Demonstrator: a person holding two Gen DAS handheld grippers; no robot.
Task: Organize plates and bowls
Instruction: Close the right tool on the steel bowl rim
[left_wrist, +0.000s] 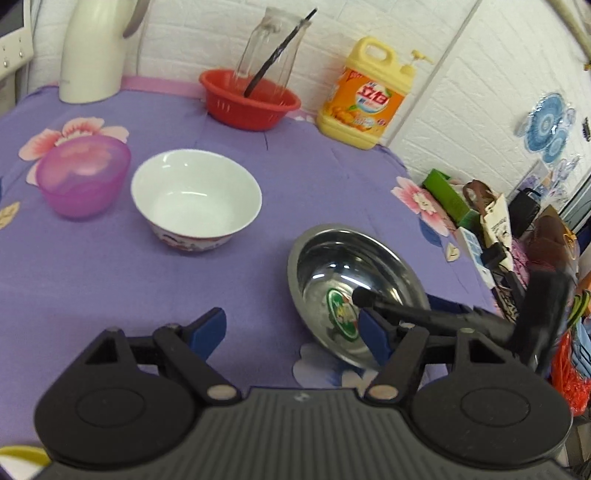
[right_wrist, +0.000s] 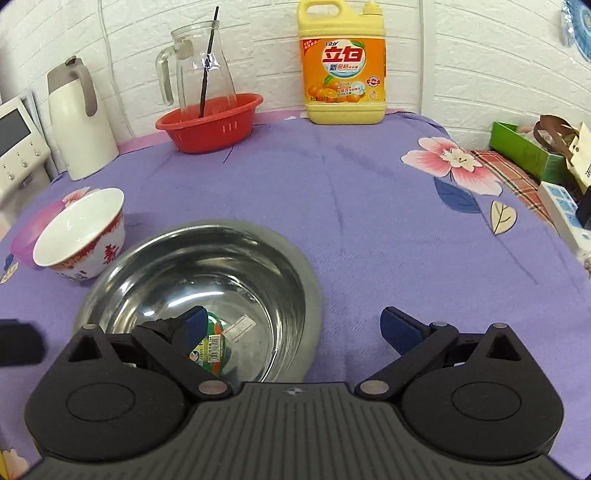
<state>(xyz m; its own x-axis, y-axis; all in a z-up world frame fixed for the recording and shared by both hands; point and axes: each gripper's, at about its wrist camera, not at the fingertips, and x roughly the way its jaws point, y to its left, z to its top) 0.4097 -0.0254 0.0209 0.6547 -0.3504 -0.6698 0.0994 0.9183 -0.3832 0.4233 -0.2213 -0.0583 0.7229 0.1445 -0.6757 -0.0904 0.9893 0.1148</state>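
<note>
Your right gripper (right_wrist: 295, 328) has its fingers spread wide and set astride the near right rim of the steel bowl (right_wrist: 207, 280): the left finger (right_wrist: 194, 321) reaches down inside the bowl above the green label on its bottom, and the right one sits outside over the purple cloth of the table (right_wrist: 369, 206). Nothing is clamped yet, so you appear to be at the start of the grasp on this bowl. In the left wrist view the steel bowl (left_wrist: 354, 280) lies near the right edge of the table, with the white bowl (left_wrist: 195, 199) well apart from it toward the middle and the pink plastic bowl (left_wrist: 83, 173) just beside that one toward the left edge. Your left gripper (left_wrist: 295, 328) hovers with its fingers apart too, holding nothing, just left of the steel bowl. The next move probably calls for closing the right fingers on the rim wall. Thin, slick steel may slip or tip, so squeeze squarely before you lift, then carry it toward the other bowls; as the widest of the three it looks best suited as the bottom of a stack. Keep clear of the red basket (right_wrist: 210, 122) with the glass jug (right_wrist: 201, 66) and the detergent bottle (right_wrist: 343, 62) along the far edge.
</note>
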